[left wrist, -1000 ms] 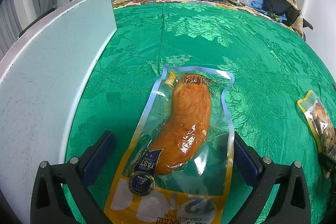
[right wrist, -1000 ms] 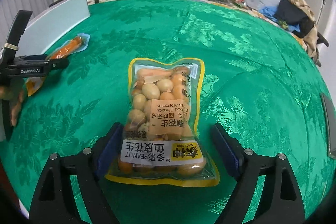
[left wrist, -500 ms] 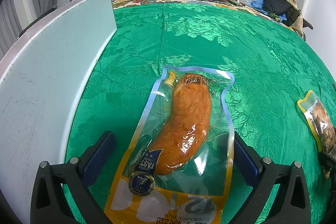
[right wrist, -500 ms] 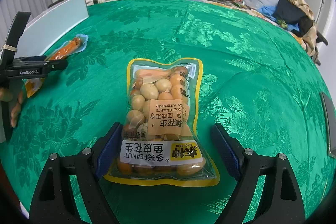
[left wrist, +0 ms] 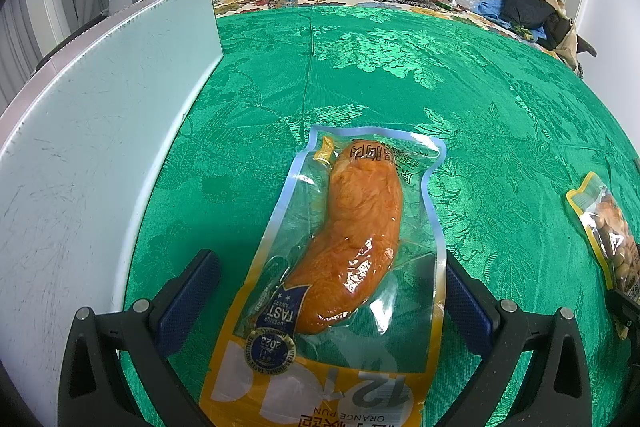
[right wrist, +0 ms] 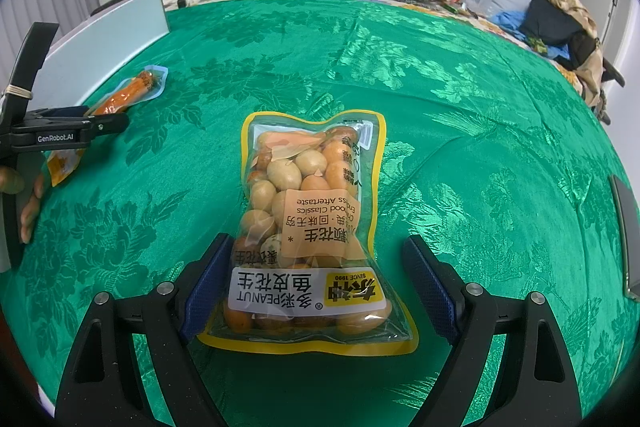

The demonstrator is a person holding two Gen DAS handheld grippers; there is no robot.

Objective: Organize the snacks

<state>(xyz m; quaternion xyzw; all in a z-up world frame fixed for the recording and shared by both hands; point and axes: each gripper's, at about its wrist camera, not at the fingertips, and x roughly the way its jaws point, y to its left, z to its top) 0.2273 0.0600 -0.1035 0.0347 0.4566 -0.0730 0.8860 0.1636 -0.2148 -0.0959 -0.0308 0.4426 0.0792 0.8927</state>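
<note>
Green tablecloth (left wrist: pixel 400 75) bordered left by pale board (left wrist: pixel 80 147).

Open green tablecloth (right wrist: pixel 460 99) lies ahead and right of the peanut bag (right wrist: pixel 310 227); the pale upright panel (left wrist: pixel 92 131) blocks passage left of the sausage pouch (left wrist: pixel 352 247).

Sausage pack (left wrist: pixel 340 267) near end cut by bottom frame edge. Peanut bag (left wrist: pixel 608 239) cropped at right edge beside sausage pack. Sausage pack partly hidden behind left gripper (right wrist: pixel 80 127) in right wrist view; small print unreadable.
</note>
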